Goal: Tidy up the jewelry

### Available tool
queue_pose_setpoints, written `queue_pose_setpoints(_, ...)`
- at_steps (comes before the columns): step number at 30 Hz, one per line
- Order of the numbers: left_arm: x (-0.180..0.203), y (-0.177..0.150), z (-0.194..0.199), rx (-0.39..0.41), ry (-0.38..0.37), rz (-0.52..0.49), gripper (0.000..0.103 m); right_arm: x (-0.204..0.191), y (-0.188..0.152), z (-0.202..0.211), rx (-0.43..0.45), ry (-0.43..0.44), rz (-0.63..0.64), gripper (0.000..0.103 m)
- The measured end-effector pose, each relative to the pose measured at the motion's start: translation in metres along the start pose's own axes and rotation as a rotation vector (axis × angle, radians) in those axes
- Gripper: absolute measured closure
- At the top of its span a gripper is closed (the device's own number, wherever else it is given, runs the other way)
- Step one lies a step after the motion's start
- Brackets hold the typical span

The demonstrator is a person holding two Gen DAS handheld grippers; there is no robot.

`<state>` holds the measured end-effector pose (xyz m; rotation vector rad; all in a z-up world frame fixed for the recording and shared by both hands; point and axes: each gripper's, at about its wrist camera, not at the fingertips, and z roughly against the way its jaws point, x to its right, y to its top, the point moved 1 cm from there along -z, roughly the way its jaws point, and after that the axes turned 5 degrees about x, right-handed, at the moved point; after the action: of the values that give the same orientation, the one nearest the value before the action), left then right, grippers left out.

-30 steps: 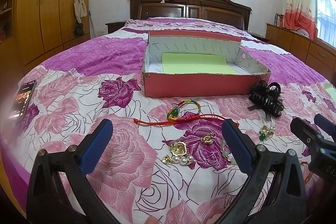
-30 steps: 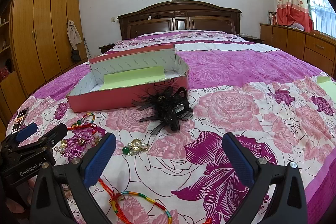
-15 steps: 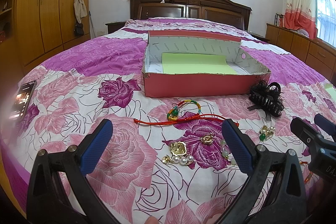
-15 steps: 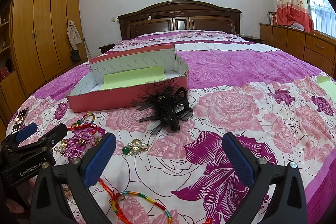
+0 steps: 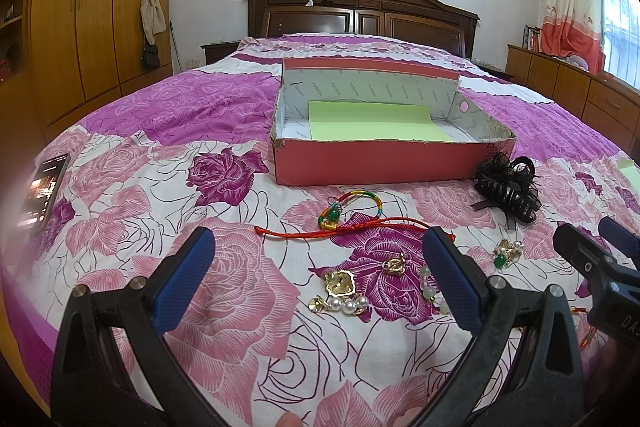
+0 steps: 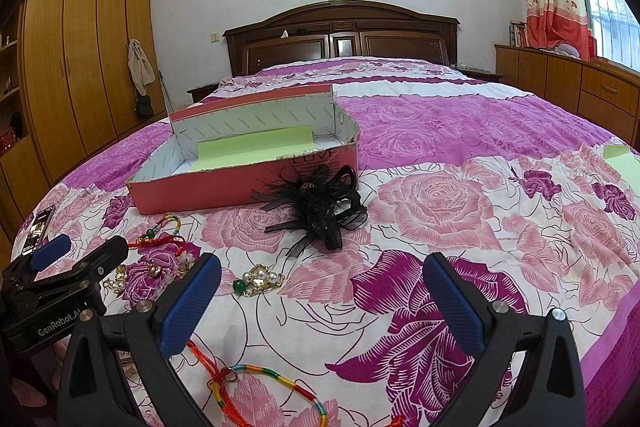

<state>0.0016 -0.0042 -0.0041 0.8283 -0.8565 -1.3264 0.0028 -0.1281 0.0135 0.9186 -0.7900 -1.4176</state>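
A pink cardboard box [image 5: 384, 163] [image 6: 224, 183] lined with green paper lies open on the flowered bedspread. In front of it lie a rainbow cord bracelet [image 5: 352, 205], a red cord [image 5: 340, 231], gold and pearl earrings [image 5: 340, 291], a gold charm [image 5: 394, 265] and a pearl brooch with a green bead [image 5: 506, 251] [image 6: 260, 279]. A black feather hair clip [image 5: 508, 187] [image 6: 320, 203] rests by the box corner. My left gripper [image 5: 320, 279] [image 6: 80, 251] hovers open over the earrings. My right gripper [image 6: 320, 301] [image 5: 588, 239] is open above bare bedspread, with a second rainbow bracelet [image 6: 276, 387] below it.
A phone [image 5: 44, 193] lies near the bed's left edge. A green paper sheet [image 6: 624, 163] sits at the right edge. The wooden headboard [image 5: 360, 11], a wardrobe [image 5: 80, 19] on the left and low cabinets [image 6: 580, 87] on the right surround the bed.
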Motion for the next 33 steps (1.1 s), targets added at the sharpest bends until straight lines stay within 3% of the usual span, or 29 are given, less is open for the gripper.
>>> queue_pose_setpoints(23, -0.001, 0.003, 0.0, -0.029, -0.015, 0.004, 0.006, 0.014, 0.007, 0.006, -0.014, 0.021, -0.069, 0.0)
queue_pose_setpoints(33, -0.002, 0.014, -0.01, -0.144, -0.073, 0.0, 0.006, 0.021, 0.03, 0.004, -0.093, 0.054, -0.047, 0.0)
